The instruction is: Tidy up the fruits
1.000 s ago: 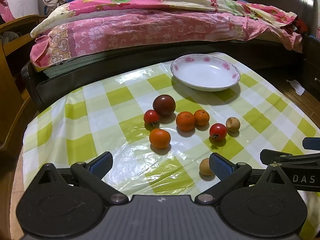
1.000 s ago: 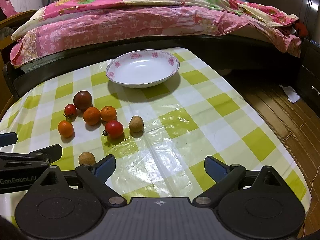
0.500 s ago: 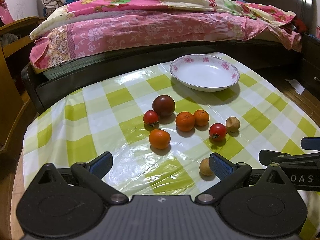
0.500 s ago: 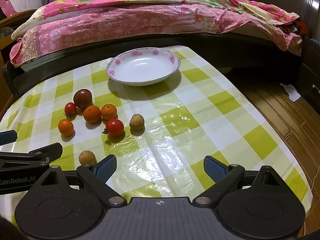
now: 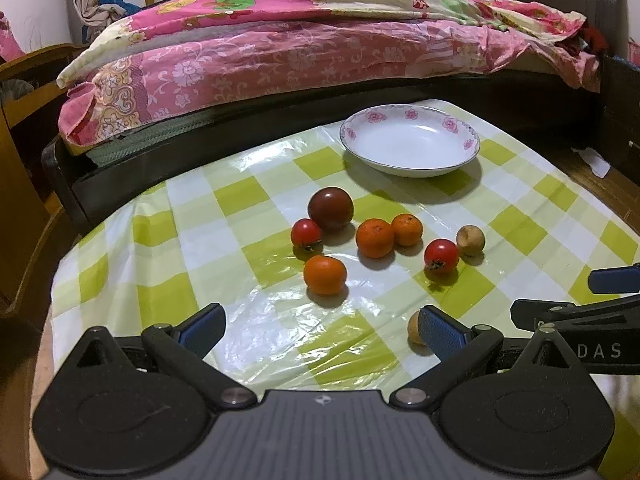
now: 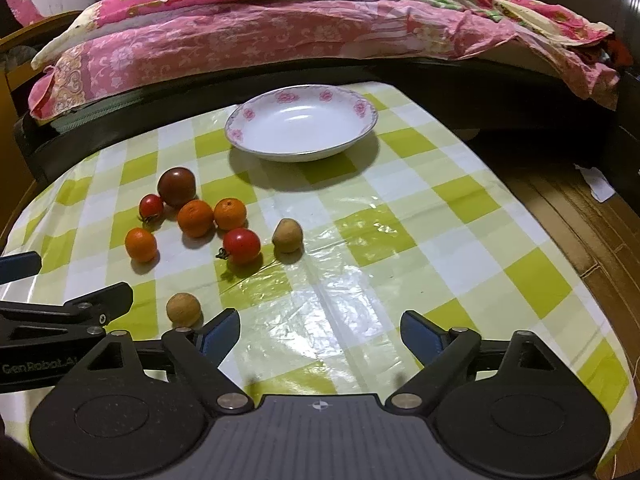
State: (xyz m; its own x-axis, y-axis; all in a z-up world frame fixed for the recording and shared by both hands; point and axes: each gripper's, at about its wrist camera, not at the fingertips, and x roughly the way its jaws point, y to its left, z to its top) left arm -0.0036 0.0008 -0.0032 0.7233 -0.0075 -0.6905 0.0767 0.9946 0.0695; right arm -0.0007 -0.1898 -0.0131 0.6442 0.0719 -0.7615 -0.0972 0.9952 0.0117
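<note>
**Fruits lie loose on the cloth, dish empty, right jaws narrowing**

Fruits lie scattered on the checked tablecloth, ahead and to the left of the right gripper and straight ahead of the left gripper. None sits in the flowered white dish, which stands empty farther ahead, beyond the cluster.

Compared with a second ago the scene is nearly the same: every fruit rests where it was and both tools hover in the same spots. The one change is in the right gripper, whose jaws are closing from their widest spread, with only bare cloth between them. I judge this a flexing before the first pick, so sorting has not begun.

The left gripper stands spread wide and holds nothing; a small tan fruit lies just beyond its right finger, partly hidden by it. In the right view that same tan fruit sits just beyond the left finger, outside the jaws.

Readable writing: "GenRobot.AI" on the left tool's side, seen from the right camera, and "DAS" on the right tool's side, seen from the left camera.
</note>
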